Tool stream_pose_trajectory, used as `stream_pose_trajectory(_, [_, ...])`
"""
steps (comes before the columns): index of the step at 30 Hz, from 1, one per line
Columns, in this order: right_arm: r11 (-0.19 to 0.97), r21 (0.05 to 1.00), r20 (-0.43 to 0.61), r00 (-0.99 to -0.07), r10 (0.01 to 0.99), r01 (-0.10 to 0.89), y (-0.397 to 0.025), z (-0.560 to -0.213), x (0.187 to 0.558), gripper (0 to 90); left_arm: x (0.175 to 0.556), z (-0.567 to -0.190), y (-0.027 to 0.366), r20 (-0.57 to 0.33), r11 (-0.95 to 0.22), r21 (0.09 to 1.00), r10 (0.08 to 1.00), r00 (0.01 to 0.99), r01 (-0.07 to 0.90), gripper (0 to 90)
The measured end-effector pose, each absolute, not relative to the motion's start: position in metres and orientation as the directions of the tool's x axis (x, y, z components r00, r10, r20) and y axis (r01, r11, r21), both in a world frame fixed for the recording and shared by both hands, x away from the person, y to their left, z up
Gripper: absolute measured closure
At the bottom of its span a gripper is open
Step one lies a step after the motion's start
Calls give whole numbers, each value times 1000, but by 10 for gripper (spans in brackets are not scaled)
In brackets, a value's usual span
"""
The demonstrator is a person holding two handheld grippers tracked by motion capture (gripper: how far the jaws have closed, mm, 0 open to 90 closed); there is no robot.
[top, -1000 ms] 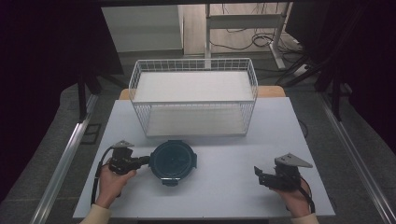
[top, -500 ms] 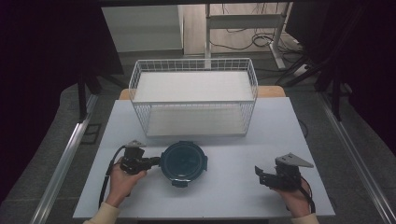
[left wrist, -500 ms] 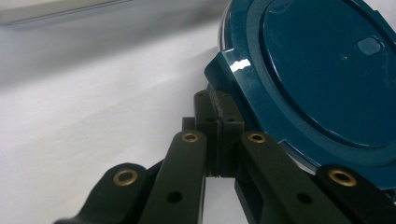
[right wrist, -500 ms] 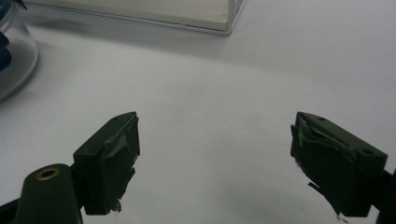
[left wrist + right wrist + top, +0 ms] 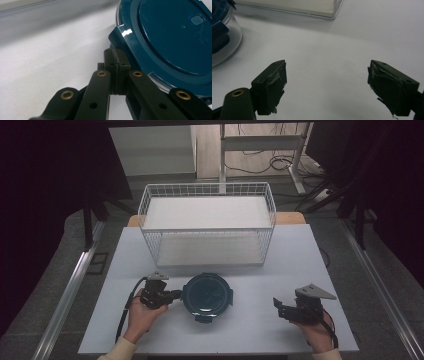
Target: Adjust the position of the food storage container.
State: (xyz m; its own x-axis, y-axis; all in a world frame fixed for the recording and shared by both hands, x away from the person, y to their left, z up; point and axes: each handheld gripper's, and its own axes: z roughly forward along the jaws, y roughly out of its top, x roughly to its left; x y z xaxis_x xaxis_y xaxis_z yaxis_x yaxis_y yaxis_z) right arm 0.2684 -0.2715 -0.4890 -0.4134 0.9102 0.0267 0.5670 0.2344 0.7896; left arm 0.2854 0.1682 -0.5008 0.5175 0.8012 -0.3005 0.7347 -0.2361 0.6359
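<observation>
A round clear container with a dark blue clip-on lid (image 5: 207, 295) (image 5: 170, 32) rests on the white table (image 5: 250, 335), in front of the wire basket. My left gripper (image 5: 176, 295) (image 5: 116, 52) is shut, and its tips sit against the lid's side latch (image 5: 120, 37) on the container's left. Nothing shows between the pads. My right gripper (image 5: 277, 306) (image 5: 327, 66) rests at the table's front right, open wide over bare table, pointing towards the container (image 5: 222, 32), which is well clear of its fingers.
A white wire basket (image 5: 207, 187) with a pale flat floor stands at the back middle of the table. Bare table lies between the container and the right gripper. Dark floor and metal rails (image 5: 65, 295) flank the table.
The left gripper and the container have slid together to the right, towards the middle of the table. The right gripper has stayed where it was.
</observation>
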Motion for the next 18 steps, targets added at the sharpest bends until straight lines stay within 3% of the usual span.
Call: stream_pose_trajectory(18, [255, 785, 7, -420, 907, 565, -270, -491, 269, 156, 281, -501, 150, -321, -254, 639, 770, 551, 726, 900])
